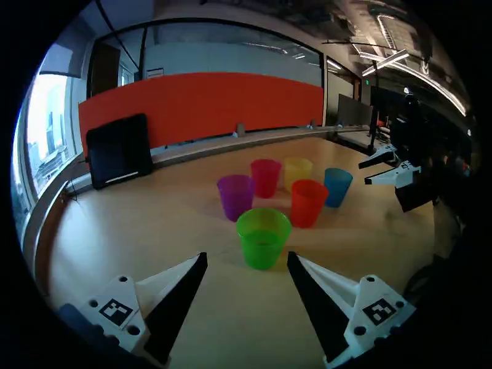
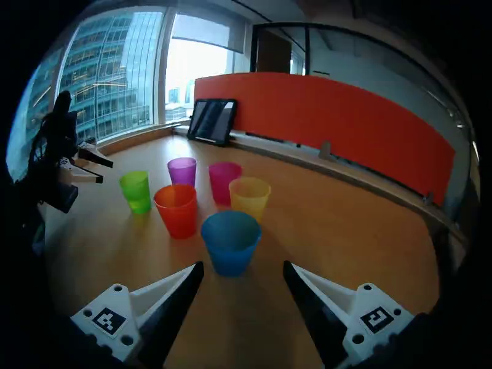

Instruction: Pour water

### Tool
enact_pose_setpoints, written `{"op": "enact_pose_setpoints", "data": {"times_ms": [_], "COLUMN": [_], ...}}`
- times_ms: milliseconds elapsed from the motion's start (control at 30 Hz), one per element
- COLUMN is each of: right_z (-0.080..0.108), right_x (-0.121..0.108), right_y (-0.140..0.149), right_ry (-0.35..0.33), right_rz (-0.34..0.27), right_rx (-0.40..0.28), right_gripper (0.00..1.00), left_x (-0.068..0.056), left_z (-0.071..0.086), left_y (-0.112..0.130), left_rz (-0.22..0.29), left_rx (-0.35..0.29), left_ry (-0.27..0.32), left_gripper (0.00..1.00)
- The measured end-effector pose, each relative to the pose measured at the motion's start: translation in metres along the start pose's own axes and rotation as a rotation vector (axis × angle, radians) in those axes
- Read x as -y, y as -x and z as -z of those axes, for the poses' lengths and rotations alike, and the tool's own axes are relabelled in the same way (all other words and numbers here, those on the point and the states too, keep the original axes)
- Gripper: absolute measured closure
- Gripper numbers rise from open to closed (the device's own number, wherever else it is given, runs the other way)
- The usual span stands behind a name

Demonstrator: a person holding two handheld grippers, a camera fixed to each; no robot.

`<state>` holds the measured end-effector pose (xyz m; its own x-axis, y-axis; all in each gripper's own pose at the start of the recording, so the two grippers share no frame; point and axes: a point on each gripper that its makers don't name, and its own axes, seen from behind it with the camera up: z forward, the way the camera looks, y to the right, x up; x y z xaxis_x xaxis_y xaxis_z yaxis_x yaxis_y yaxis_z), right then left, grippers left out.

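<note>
Left gripper [image 1: 246, 256] and right gripper [image 2: 243, 264] both stand spread and empty, the green cup [image 1: 263, 238] just past the left's tips at twelve o'clock, the blue cup [image 2: 230, 241] likewise before the right; a level, gentle mid-wall pinch seems best, lest thin plastic buckle or spill.

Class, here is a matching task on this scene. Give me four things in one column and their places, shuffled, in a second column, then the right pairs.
Things:
1 green cup
2 blue cup
3 orange cup
4 tablet

Places:
A propped at the orange wall panel
B between the green and blue cups
C nearest ahead of the right gripper
D nearest ahead of the left gripper

Pairs: 1-D; 2-C; 3-B; 4-A
</note>
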<state>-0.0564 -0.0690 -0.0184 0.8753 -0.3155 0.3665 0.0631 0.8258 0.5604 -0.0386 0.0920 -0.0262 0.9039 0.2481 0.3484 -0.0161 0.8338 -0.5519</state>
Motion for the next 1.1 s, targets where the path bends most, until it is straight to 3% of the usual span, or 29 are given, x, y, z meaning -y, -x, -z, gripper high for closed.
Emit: {"op": "enact_pose_setpoints", "data": {"times_ms": [567, 1100], "right_z": [0.044, 0.077], "right_x": [-0.033, -0.059], "right_y": [-0.042, -0.061], "right_ry": [0.253, 0.479], "right_rz": [-0.06, -0.122], "right_rx": [-0.249, -0.428], "right_gripper": [0.0, 0.0], "left_x": [0.025, 0.038], "left_z": [0.04, 0.057], "left_y": [-0.054, -0.073], "left_rz": [-0.037, -0.016], "left_rx": [-0.276, -0.398], "left_ry": [-0.239, -0.387], "left_gripper": [0.03, 0.03]}}
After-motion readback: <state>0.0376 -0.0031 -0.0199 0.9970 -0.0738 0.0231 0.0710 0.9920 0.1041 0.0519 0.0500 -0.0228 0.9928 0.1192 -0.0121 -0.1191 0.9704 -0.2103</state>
